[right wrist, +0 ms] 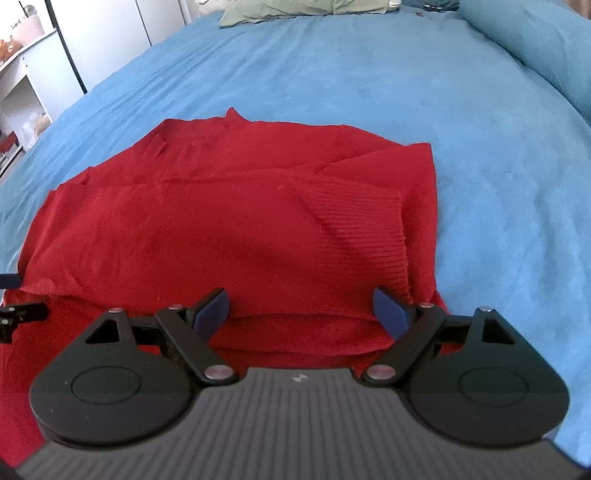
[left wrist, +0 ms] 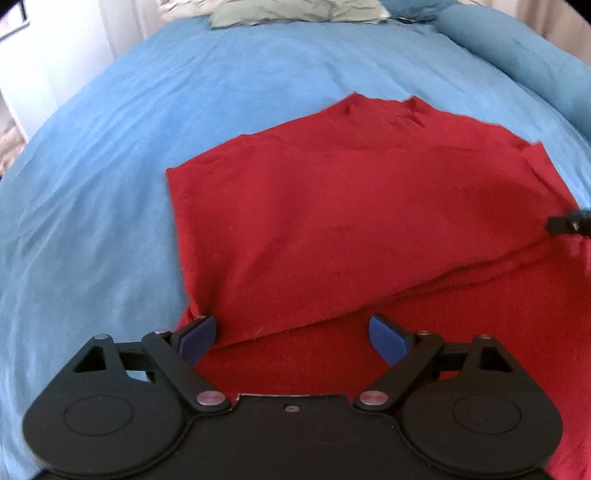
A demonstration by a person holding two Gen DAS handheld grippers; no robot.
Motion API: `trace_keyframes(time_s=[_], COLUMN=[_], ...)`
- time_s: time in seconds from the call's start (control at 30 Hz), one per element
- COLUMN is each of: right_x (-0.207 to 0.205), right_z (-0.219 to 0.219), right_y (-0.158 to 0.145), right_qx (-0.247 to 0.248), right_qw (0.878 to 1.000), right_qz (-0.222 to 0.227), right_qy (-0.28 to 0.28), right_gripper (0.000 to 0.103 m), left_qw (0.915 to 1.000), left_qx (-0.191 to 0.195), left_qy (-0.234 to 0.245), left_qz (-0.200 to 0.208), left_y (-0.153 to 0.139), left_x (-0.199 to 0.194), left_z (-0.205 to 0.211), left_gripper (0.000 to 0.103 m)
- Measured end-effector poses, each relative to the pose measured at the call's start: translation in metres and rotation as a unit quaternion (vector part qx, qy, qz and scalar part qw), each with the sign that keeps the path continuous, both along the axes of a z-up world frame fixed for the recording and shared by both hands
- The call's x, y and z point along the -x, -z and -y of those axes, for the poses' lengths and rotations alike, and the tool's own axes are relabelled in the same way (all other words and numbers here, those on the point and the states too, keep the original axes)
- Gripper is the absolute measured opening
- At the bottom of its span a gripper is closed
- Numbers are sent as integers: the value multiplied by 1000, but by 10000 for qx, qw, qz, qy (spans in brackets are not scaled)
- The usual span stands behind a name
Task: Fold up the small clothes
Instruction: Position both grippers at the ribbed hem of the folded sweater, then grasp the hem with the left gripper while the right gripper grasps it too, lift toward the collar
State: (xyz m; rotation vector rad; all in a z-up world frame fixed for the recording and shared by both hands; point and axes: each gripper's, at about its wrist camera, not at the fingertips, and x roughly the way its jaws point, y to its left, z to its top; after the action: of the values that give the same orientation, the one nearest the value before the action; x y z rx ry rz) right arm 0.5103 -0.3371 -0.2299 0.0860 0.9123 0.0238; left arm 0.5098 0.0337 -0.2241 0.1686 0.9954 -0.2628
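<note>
A red knit sweater [left wrist: 351, 206] lies partly folded on the blue bedspread [left wrist: 184, 92]. It also shows in the right wrist view [right wrist: 221, 221], with a ribbed sleeve cuff [right wrist: 365, 221] folded across its right side. My left gripper [left wrist: 293, 338] is open and empty, just above the sweater's near left part. My right gripper [right wrist: 301, 312] is open and empty, over the sweater's near right edge. The right gripper's tip [left wrist: 569, 225] shows at the right edge of the left wrist view. The left gripper's tip [right wrist: 18, 314] shows at the left edge of the right wrist view.
A pale green pillow [left wrist: 295, 13] lies at the far end of the bed. A rolled blue duvet [right wrist: 546, 48] runs along the right side. White shelves [right wrist: 18, 81] and a white wall stand beyond the bed's left edge.
</note>
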Motion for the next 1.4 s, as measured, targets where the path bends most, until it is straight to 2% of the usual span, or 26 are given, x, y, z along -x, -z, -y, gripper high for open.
trace_keyframes(time_s=[0.07, 0.2, 0.27, 0.33, 0.47, 0.57, 0.67, 0.73, 0.8, 0.93, 1.07, 1.27, 1.37, 1.4], right_x=[15, 53, 80, 105, 170, 211, 248, 269, 285, 305, 310, 306, 303, 304], right_z=[6, 22, 31, 36, 42, 38, 32, 28, 28, 33, 37, 35, 35, 34], right_y=[-18, -62, -84, -98, -111, -106, -90, -79, -64, -35, -23, -11, -12, -14], right_qx=[32, -84, -105, -157, -116, -104, -64, 0, 59, 11, -128, -144, -251, -301], right_qw=[9998, 9985, 9981, 9983, 9995, 9991, 9958, 9931, 9897, 9805, 9755, 9724, 9720, 9719], right_qz=[192, 532, 601, 543, 149, -328, -867, -1118, -1343, -1772, -1904, -1979, -1951, -1955], right_qy=[-36, -31, 34, 107, 236, 266, 297, 353, 492, 852, 1095, 1227, 1288, 1277], right_gripper=[100, 100, 100, 100, 100, 99, 97, 95, 89, 79, 77, 68, 58, 52], left_qw=[9996, 9975, 9966, 9957, 9950, 9950, 9910, 9881, 9842, 9764, 9751, 9746, 9733, 9730], left_qx=[119, 39, 38, 129, 182, 223, 295, 299, 272, 332, 362, 286, 302, 311], left_qy=[-225, -375, -458, -719, -970, -937, -963, -990, -1034, -1117, -1179, -1237, -1285, -1283], left_qz=[80, 591, 691, 578, 169, -278, -881, -1140, -1414, -1818, -1842, -1844, -1880, -1892], left_y=[-16, -69, -93, -110, -123, -115, -94, -79, -62, -33, -21, -14, -14, -15], left_x=[-2, 33, 56, 81, 134, 166, 204, 221, 236, 252, 254, 244, 242, 239], left_z=[-4, -20, -35, -52, -72, -75, -79, -78, -77, -74, -66, -52, -51, -51], left_gripper=[92, 94, 98, 99, 99, 99, 97, 90, 85, 63, 62, 59, 51, 45])
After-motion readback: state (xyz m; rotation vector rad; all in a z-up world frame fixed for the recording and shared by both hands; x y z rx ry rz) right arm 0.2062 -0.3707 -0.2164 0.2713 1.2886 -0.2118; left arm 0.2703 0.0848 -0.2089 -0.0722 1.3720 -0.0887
